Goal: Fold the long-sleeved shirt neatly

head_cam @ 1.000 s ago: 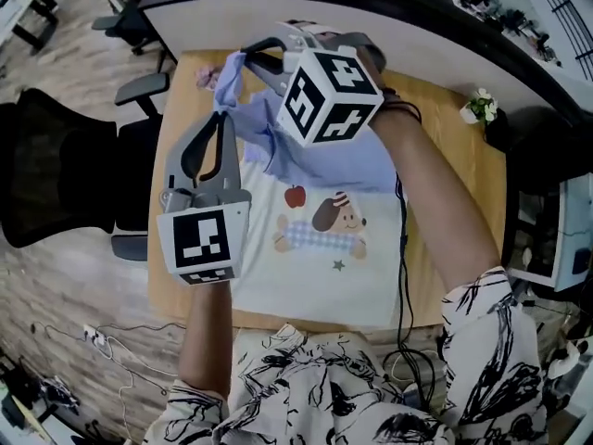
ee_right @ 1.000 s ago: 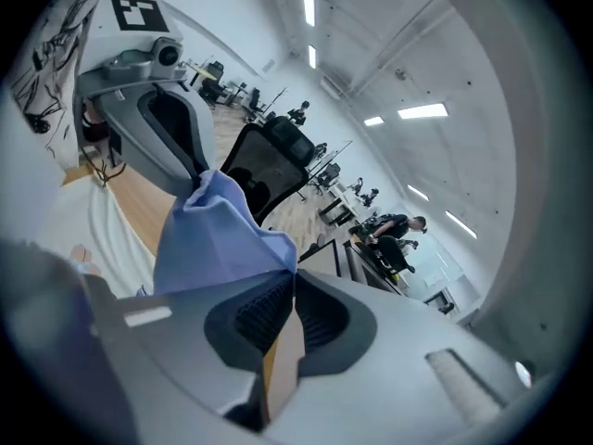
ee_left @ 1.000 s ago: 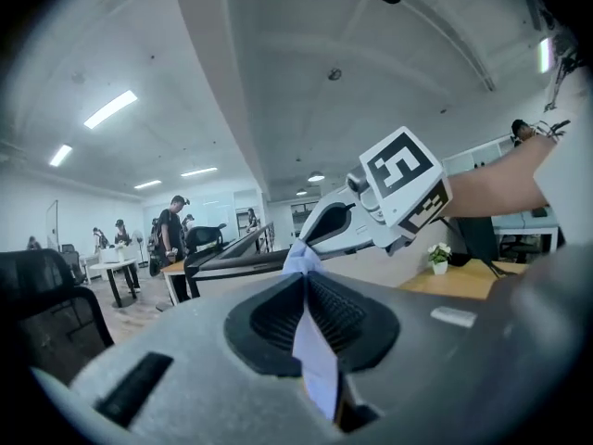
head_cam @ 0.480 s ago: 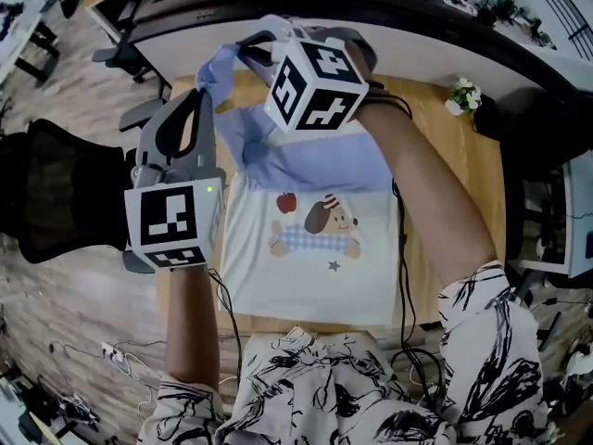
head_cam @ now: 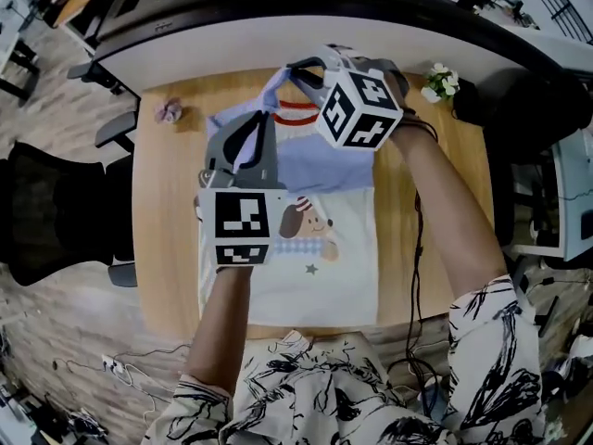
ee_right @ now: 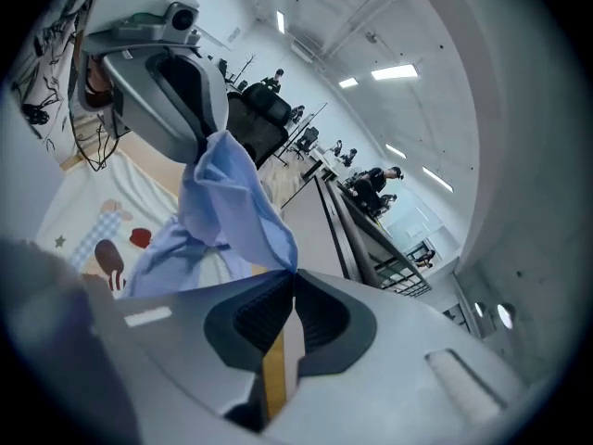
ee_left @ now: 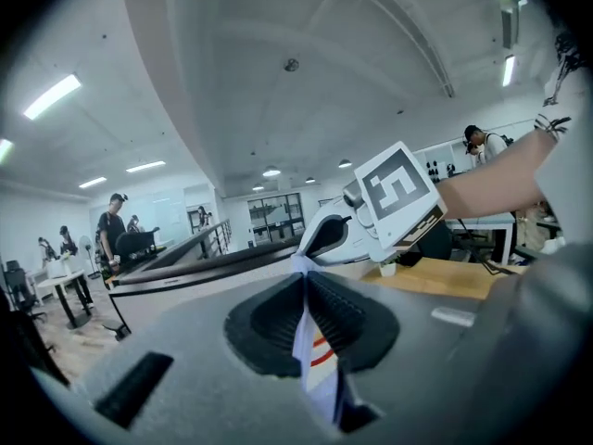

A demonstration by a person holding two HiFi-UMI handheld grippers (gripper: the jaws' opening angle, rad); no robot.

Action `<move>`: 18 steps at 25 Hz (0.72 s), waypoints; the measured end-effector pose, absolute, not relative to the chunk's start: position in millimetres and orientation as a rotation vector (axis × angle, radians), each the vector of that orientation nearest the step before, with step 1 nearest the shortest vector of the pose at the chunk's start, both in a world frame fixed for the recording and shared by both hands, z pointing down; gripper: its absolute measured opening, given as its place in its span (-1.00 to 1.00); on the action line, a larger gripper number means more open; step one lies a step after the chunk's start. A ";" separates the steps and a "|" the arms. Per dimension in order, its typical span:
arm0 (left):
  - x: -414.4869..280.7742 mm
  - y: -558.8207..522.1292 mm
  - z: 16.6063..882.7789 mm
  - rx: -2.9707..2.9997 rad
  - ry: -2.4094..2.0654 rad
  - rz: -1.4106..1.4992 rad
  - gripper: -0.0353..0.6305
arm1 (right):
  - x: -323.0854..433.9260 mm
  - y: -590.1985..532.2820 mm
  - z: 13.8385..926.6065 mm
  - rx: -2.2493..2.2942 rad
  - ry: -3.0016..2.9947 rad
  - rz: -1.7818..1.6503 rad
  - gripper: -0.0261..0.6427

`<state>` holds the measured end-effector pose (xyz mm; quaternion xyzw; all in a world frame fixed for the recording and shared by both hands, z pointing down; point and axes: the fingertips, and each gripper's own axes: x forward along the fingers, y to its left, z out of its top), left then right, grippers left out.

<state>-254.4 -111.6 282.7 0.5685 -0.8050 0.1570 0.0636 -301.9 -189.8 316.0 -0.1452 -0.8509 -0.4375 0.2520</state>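
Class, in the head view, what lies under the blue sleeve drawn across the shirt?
Under the blue sleeve lies the shirt, its dog print showing just below the sleeve. The chest part it covers is hidden.

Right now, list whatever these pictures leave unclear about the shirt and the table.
- Shirt print: head view, partly covered by the left claw and its marker cube.
- Shirt's neck area: head view, mostly behind the right claw and its cube.
- Small pinkish thing at the table's far corner: head view, too small to identify.
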 end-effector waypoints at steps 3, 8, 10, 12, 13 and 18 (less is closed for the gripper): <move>-213.7 -152.5 327.1 1.754 -2.317 0.485 -0.82 | -264.0 -227.2 358.8 -0.357 -2.280 -1.138 -0.86; -171.6 -209.4 405.0 1.739 -2.217 0.546 -0.82 | -219.8 -280.2 439.1 -0.283 -2.229 -1.087 -0.86; -157.9 -228.4 432.5 1.740 -2.178 0.581 -0.82 | -204.9 -298.7 468.1 -0.267 -2.213 -1.065 -0.86; -142.1 -245.3 457.7 1.762 -2.125 0.635 -0.82 | -189.6 -315.8 491.9 -0.259 -2.194 -1.048 -0.86; -134.9 -252.1 469.9 1.774 -2.099 0.665 -0.82 | -182.9 -323.1 501.9 -0.258 -2.187 -1.046 -0.86; -110.0 -268.5 525.5 1.762 -1.988 0.748 -0.82 | -157.0 -344.9 553.5 -0.297 -2.111 -1.064 -0.86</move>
